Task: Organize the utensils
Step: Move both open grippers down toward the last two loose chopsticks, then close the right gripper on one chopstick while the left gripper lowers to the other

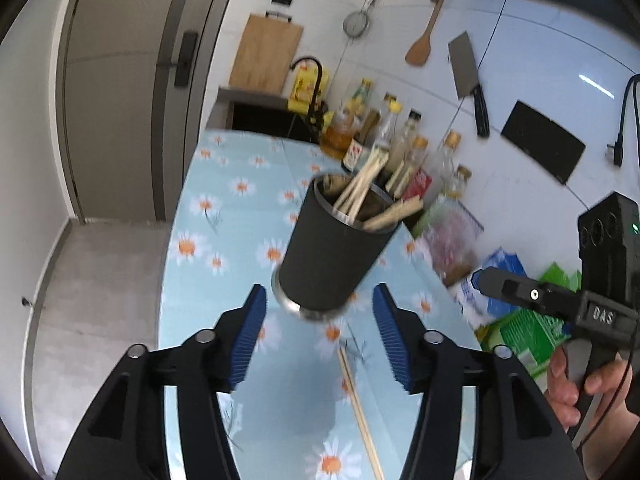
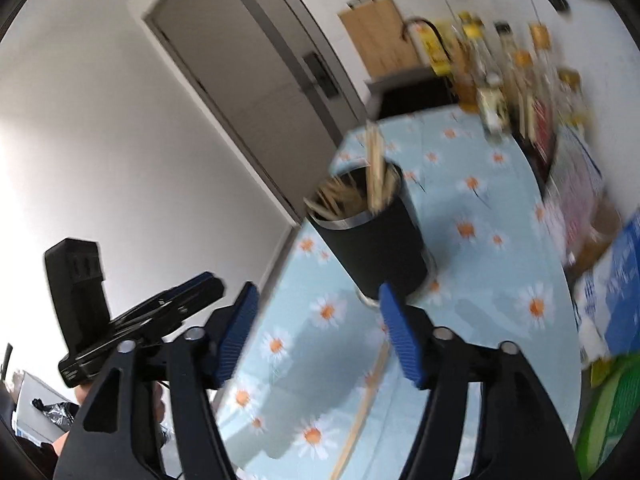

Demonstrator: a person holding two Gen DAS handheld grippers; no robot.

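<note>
A black utensil cup (image 1: pixel 336 252) with a steel rim stands on the daisy-print tablecloth (image 1: pixel 224 216), holding several wooden chopsticks (image 1: pixel 360 188). My left gripper (image 1: pixel 320 312) is open just in front of the cup's base, nothing between its blue pads (image 1: pixel 248 340). A loose pair of chopsticks (image 1: pixel 360 412) lies on the cloth under and between the fingers. In the right wrist view the cup (image 2: pixel 372 236) stands ahead, and the right gripper (image 2: pixel 316 312) is open and empty above the lying chopsticks (image 2: pixel 360 412). The right gripper (image 1: pixel 532 296) also shows at the left view's right edge.
Several oil and sauce bottles (image 1: pixel 392 136) line the wall behind the cup. Packets and boxes (image 1: pixel 500 280) crowd the table's right side. A cleaver (image 1: pixel 468 76), spatula (image 1: pixel 424 36) and strainer (image 1: pixel 356 24) hang on the wall. A sink (image 1: pixel 260 116) and door (image 1: pixel 120 80) lie beyond.
</note>
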